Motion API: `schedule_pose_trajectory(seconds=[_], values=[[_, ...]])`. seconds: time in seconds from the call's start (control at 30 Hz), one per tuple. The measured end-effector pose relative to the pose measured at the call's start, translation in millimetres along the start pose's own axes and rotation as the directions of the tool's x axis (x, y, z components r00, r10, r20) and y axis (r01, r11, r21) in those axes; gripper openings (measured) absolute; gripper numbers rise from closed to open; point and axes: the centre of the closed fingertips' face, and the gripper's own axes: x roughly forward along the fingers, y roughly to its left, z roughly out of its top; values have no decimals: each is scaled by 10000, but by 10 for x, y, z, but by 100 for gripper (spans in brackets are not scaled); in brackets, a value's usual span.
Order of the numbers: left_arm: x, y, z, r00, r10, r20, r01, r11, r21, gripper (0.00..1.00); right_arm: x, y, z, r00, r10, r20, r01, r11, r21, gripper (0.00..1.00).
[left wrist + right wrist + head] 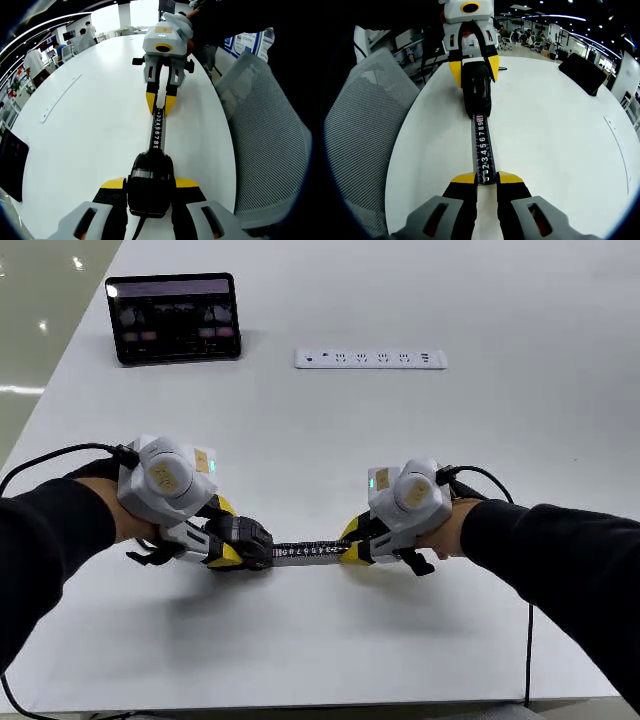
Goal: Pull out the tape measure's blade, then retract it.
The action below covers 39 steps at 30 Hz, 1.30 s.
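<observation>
Left gripper [234, 532] clamps the rigid tape measure case [150, 182]; right gripper [350, 543], at 3 o'clock, pinches the thin, probably springy blade [481, 145] by its tip

Head view: high over the table's [330, 420] near edge, facing forward and down. Gripper views: low, close to the surface, facing each other along the blade [156, 131]. The left one sees the right gripper [160, 105], the right one the left gripper [474, 67]. All three share the blade.

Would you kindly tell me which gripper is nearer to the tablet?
Left. The left gripper, shut on the tape measure case, is below the tablet in the head view; the right gripper, pinching the blade, lies farther off sideways.
</observation>
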Motion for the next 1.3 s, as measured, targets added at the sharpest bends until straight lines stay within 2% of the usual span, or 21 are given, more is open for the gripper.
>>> schedule_pose_trajectory(seconds=[0.3,0.73,1.3], values=[[2,-7,6,10000,-9,79,8,9999,140,29,-39,15,-51,10000,-47,-22,48,9999,103,9],[4,-8,11,9999,4,158,-5,10000,44,30,-95,26,-114,9999,-121,-11,121,9997,191,9],[9,-15,12,10000,19,29,-19,10000,60,30,-206,11,-238,9997,-238,-22,238,9991,361,9]])
